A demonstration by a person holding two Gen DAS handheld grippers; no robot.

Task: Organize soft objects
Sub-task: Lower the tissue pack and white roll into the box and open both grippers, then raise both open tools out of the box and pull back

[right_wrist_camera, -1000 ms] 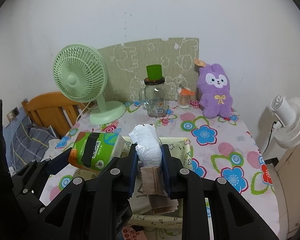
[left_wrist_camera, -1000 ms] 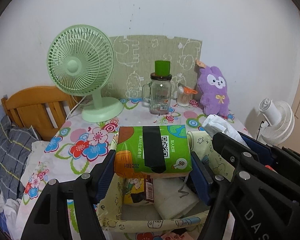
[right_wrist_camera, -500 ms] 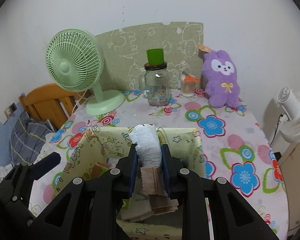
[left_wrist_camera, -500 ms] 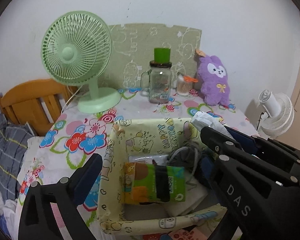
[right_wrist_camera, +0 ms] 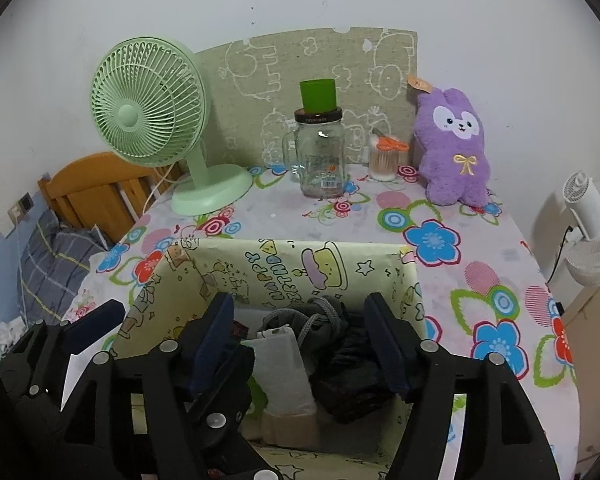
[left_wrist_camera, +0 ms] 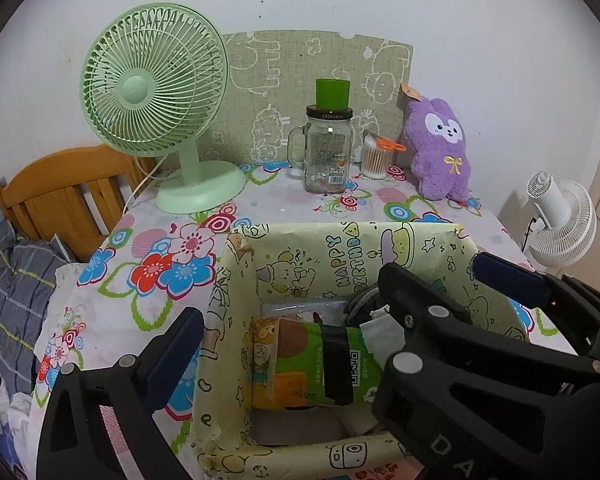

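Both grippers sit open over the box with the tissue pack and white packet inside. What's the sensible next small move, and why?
Probably lift the right gripper clear and head toward the purple plush. It looks like the one soft item outside the box; both grippers are open and empty.

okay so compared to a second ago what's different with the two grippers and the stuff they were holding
Both grippers let go. The left gripper dropped the green tissue pack into the yellow box and now stands open. The right gripper released the white plastic-wrapped bundle, which now lies in the box; its jaws are open too. The green fan, glass jar and purple plush stayed put.
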